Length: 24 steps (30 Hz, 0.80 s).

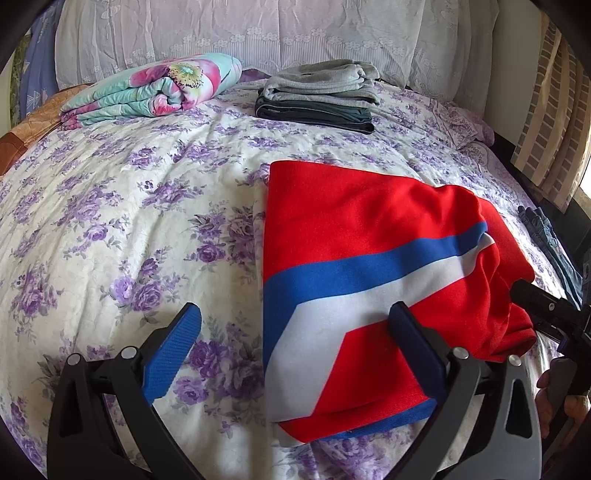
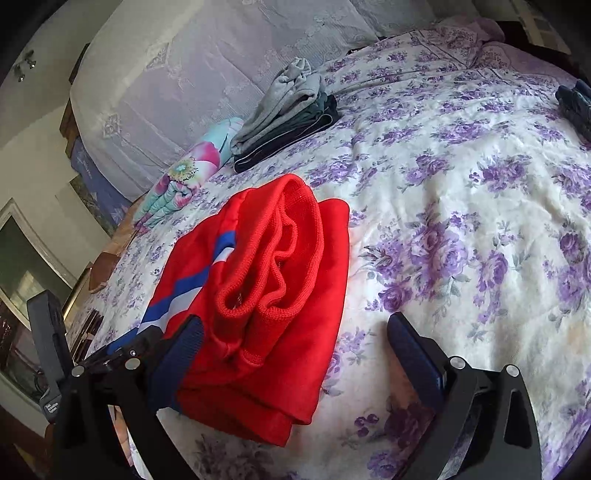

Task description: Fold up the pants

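Red pants [image 1: 369,229] with a blue and white stripe lie folded on the floral bed cover [image 1: 129,206]. My left gripper [image 1: 295,321] is open just above the pants' near left edge, its right finger [image 1: 413,347] over the fabric. In the right wrist view the pants [image 2: 266,295] show their ribbed waistband on top. My right gripper [image 2: 295,332] is open at the pants' near end, with its left finger [image 2: 181,354] against the fabric. Neither gripper holds anything.
A stack of folded grey and dark clothes [image 1: 321,96] and a folded floral blanket [image 1: 155,88] lie at the far side by the lace-covered headboard [image 1: 258,33]. A dark blue garment [image 1: 546,240] lies at the bed's right edge.
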Motion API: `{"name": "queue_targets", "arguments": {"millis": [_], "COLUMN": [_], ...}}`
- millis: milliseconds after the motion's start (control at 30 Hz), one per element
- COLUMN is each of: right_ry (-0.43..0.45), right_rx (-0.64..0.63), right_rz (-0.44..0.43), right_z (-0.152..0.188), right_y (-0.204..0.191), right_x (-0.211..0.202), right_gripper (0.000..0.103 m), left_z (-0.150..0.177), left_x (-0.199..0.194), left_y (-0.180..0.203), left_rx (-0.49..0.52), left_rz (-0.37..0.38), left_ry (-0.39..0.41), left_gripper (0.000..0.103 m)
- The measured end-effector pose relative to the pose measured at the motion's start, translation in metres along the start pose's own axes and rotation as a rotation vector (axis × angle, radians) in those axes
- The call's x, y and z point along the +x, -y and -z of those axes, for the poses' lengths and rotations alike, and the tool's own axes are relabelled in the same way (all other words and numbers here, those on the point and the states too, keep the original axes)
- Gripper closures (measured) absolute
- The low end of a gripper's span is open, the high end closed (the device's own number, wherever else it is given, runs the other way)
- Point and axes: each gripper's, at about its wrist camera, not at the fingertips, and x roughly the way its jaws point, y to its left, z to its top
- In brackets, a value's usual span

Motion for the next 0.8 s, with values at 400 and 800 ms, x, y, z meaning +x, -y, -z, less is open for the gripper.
{"name": "queue_targets", "arguments": {"millis": [400,800], "right_ry": [0.225,-0.046], "right_rx": [-0.344,-0.492], "right_rz": [0.14,0.147], "right_z": [-0.04,-0.04], "right_y": [-0.101,-0.149], "right_x": [-0.006,0.075], "right_gripper": [0.003,0.003], "left_z": [-0.001,-0.002], "left_x": [0.004,0.006], "left_y": [-0.005,-0.007], "left_rx": [-0.027,-0.042], "left_rz": [0.032,0.048], "left_ry": [-0.021,-0.036], "left_gripper": [0.004,0.004]}}
